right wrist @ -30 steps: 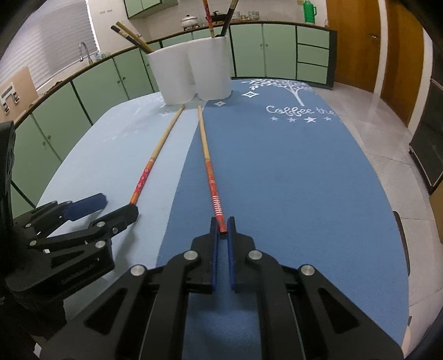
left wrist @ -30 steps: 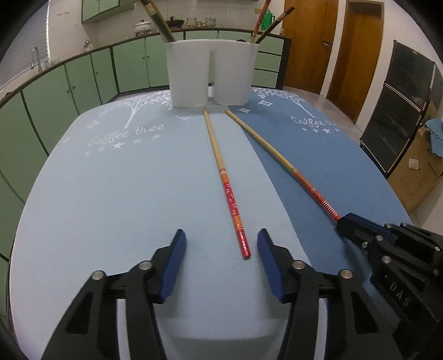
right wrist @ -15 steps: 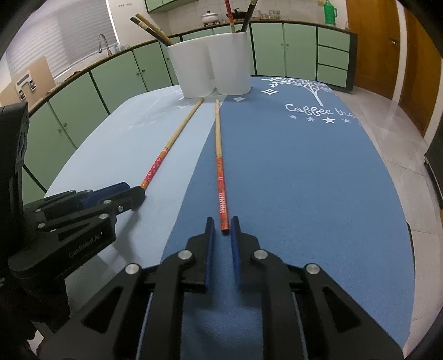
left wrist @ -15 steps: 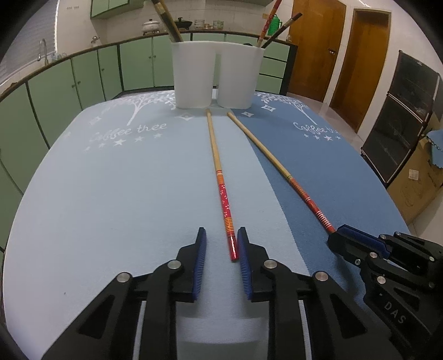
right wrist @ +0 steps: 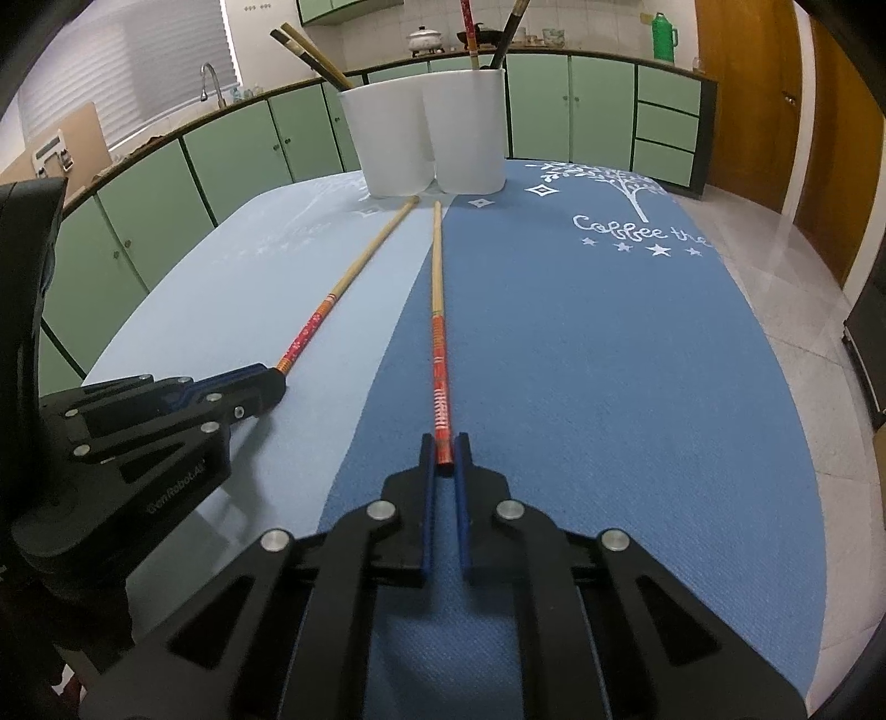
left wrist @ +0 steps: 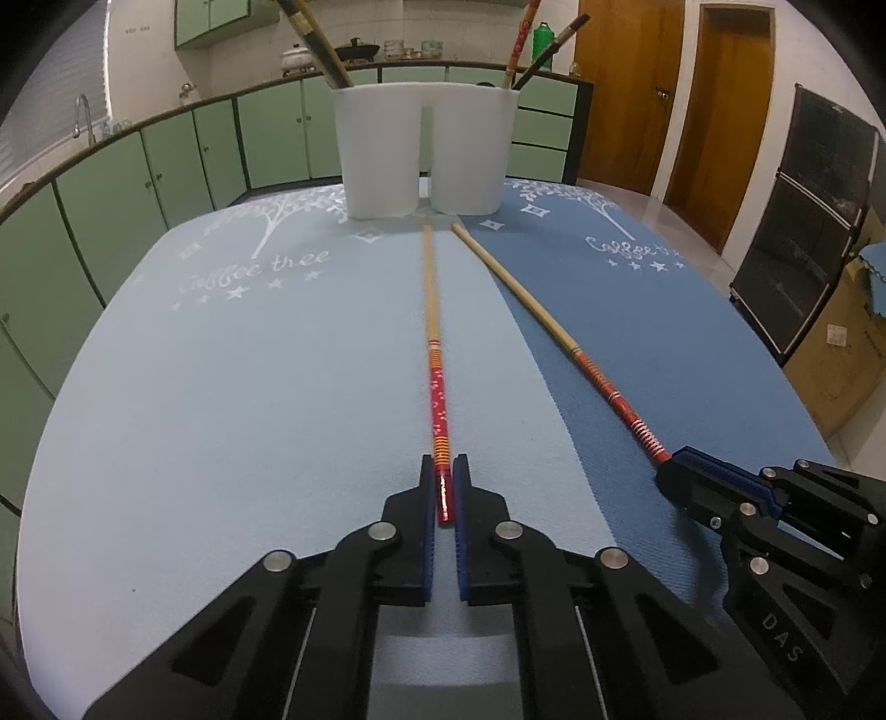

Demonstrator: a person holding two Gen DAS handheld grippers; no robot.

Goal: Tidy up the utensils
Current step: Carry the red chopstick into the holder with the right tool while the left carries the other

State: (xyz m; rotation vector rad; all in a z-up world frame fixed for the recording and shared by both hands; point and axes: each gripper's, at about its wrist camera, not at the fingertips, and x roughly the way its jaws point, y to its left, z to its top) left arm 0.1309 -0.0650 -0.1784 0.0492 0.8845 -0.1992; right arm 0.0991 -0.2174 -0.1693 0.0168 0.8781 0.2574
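Two long bamboo chopsticks with red patterned ends lie on the table, tips toward a white double holder point(left wrist: 421, 155) point(right wrist: 426, 138). My left gripper point(left wrist: 443, 471) is shut on the red end of the left chopstick point(left wrist: 434, 343) point(right wrist: 343, 288), which lies on the light blue mat point(left wrist: 221, 399). My right gripper point(right wrist: 444, 446) point(left wrist: 673, 471) is shut on the red end of the right chopstick point(right wrist: 437, 310) point(left wrist: 554, 327), which lies on the dark blue mat point(right wrist: 609, 360). Both chopsticks rest flat on the mats. The holder has other chopsticks point(left wrist: 315, 39) standing in it.
Green kitchen cabinets point(left wrist: 166, 166) curve around the back. Wooden doors point(left wrist: 720, 111) and a dark cabinet point(left wrist: 803, 238) stand to the right. A cardboard box point(left wrist: 841, 365) sits on the floor beside the table's right edge.
My left gripper's jaws closed from wide apart onto the left chopstick's red end. My right gripper eased slightly and closed again on the right chopstick. Neither chopstick has shifted.
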